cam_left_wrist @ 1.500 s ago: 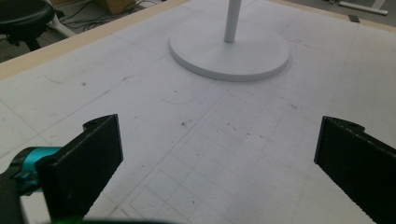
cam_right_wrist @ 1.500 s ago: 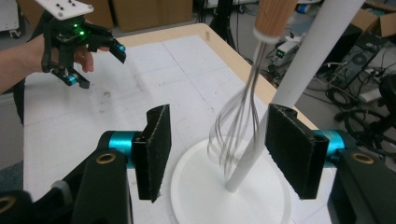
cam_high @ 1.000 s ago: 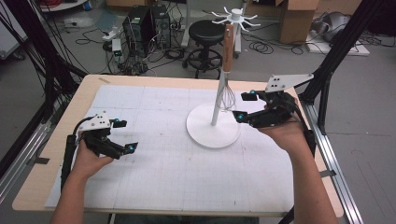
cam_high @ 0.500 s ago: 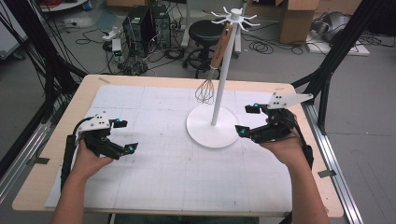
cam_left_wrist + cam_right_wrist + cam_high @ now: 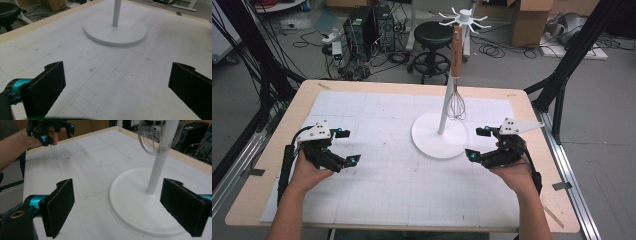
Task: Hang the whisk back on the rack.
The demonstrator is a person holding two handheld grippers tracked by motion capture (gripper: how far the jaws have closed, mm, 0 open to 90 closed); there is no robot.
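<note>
A whisk [image 5: 456,85] is seen hanging from a hook at the top of a white stand [image 5: 441,136], which is set on the table [image 5: 377,165] toward its far right corner. The whisk's long axis is upright: its wooden handle points up to the hook, its wire loops point down beside the stand's pole, above the round base. The right tongs [image 5: 479,144] are held just off the near right rim of the base, released; their jaws have just been opening and nothing is between them. The left tongs [image 5: 346,146] are held released and empty near the table's left edge, well apart from the stand. A likely risk is judged to be the freely hanging whisk swinging off its hook if the stand were knocked by the nearby right tongs.
</note>
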